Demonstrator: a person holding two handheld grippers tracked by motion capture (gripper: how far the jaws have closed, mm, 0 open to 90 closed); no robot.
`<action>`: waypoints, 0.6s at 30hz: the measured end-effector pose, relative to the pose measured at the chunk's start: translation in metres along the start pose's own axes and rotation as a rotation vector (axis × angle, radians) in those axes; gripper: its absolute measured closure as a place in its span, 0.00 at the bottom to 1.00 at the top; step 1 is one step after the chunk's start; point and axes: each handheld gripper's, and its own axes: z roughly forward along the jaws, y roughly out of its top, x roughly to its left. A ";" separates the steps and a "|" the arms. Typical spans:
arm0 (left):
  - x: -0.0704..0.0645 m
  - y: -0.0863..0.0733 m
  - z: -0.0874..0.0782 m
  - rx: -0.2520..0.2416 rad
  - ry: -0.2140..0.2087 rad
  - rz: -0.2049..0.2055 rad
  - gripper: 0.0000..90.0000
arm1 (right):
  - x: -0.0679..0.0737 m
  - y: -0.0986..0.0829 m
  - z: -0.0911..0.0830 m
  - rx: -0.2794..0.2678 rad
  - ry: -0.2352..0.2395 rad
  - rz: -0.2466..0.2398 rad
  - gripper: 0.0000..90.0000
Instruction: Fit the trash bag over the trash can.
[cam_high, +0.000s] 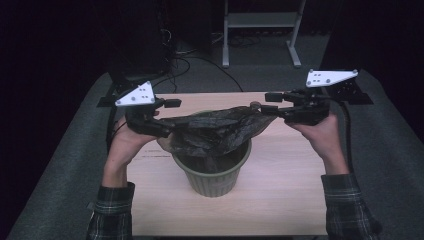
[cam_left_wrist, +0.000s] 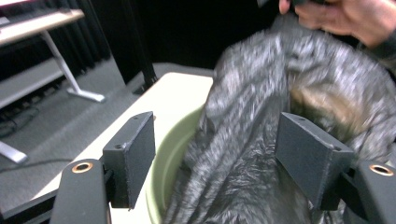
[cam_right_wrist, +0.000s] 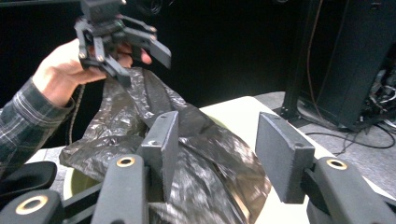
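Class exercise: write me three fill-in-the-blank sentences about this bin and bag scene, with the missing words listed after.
1. The black plastic bag hangs over a ____ bin.
2. The bin stands on a pale ____ table.
3. The person's sleeves have a ____ pattern.

Missing words: green; wooden; plaid

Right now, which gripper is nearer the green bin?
Left. The left gripper hangs just above the green bin rim; the right gripper is higher and off to its right side.

We are seeing the bin sitting at the centre of the table, the bag lying across its mouth, the left gripper at frame left, the right gripper at frame right.
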 end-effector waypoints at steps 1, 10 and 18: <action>0.000 -0.002 0.002 0.006 -0.001 0.000 0.31 | 0.000 0.000 0.004 0.005 0.008 -0.002 0.53; 0.001 -0.014 0.017 0.052 0.027 0.016 0.33 | 0.002 0.001 0.027 0.040 0.040 -0.012 0.48; 0.008 -0.020 0.021 0.094 0.013 -0.032 0.99 | 0.002 -0.004 0.044 0.070 0.047 -0.008 0.45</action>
